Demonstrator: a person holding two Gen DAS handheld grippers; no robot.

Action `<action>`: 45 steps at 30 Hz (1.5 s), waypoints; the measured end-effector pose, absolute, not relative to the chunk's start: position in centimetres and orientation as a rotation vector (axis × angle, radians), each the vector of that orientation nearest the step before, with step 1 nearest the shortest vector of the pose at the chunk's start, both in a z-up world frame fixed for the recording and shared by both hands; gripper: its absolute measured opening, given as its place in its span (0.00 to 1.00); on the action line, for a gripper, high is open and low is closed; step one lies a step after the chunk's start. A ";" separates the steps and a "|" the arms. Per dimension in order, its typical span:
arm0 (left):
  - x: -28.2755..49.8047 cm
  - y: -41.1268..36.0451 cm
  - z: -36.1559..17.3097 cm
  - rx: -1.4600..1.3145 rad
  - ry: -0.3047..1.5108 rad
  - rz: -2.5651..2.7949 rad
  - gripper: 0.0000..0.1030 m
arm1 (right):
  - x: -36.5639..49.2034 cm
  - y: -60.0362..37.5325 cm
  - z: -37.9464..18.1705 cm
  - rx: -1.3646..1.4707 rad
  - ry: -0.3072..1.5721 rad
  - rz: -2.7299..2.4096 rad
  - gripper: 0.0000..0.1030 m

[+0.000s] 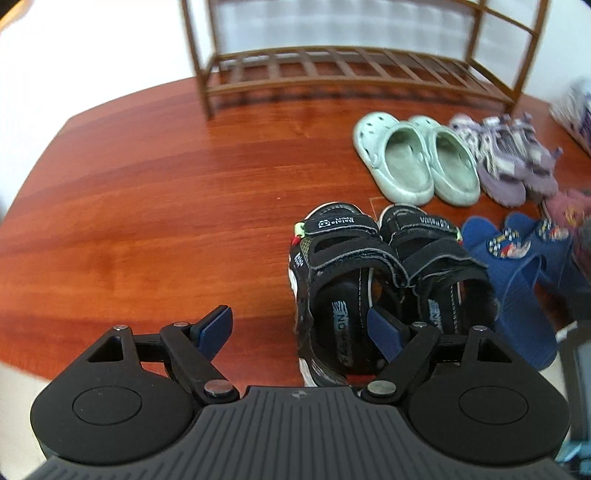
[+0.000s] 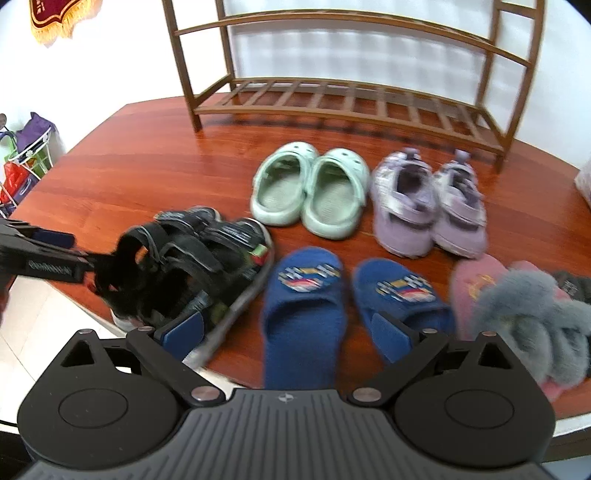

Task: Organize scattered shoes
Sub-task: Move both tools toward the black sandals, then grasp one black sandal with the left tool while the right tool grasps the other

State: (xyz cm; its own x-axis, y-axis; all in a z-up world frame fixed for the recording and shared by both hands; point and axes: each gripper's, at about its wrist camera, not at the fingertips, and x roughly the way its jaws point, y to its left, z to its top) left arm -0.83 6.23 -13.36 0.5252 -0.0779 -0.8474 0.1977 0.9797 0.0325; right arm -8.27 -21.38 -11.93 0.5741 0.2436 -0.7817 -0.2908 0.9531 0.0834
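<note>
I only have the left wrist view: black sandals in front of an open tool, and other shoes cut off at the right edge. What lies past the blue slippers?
Observer: A pink slipper, with a grey fluffy slipper lying partly on top of it.
Operator: What is the right tool doing?
Observer: The right tool is open and gripping nothing. It sits over the heel ends of the blue slippers.
Operator: Are there any shoes on the rack's upper shelf?
Observer: None on the part of the rack that shows. The upper rails and the lower slats are both bare.
</note>
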 end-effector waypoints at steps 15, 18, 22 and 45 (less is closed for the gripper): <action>3.2 4.9 -16.4 0.307 0.950 -0.407 0.67 | -3.8 -13.3 -16.8 -0.182 0.949 0.301 0.66; 3.4 4.8 -16.8 0.312 0.953 -0.400 0.69 | -3.5 -13.0 -17.3 -0.165 0.950 0.287 0.61; 3.5 5.1 -17.0 0.301 0.946 -0.393 0.69 | -3.3 -12.8 -17.7 -0.145 0.955 0.269 0.60; 4.1 7.0 -18.5 0.095 1.092 -0.395 0.36 | -2.2 -13.4 -19.8 -0.047 1.012 0.251 0.49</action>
State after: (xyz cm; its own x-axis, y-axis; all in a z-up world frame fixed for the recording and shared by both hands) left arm 4.09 6.96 -18.49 0.3989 -0.2651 -0.8778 0.3580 0.9263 -0.1171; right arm -2.18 -13.42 -19.79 0.5043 0.1861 -0.8432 -0.2299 0.9702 0.0767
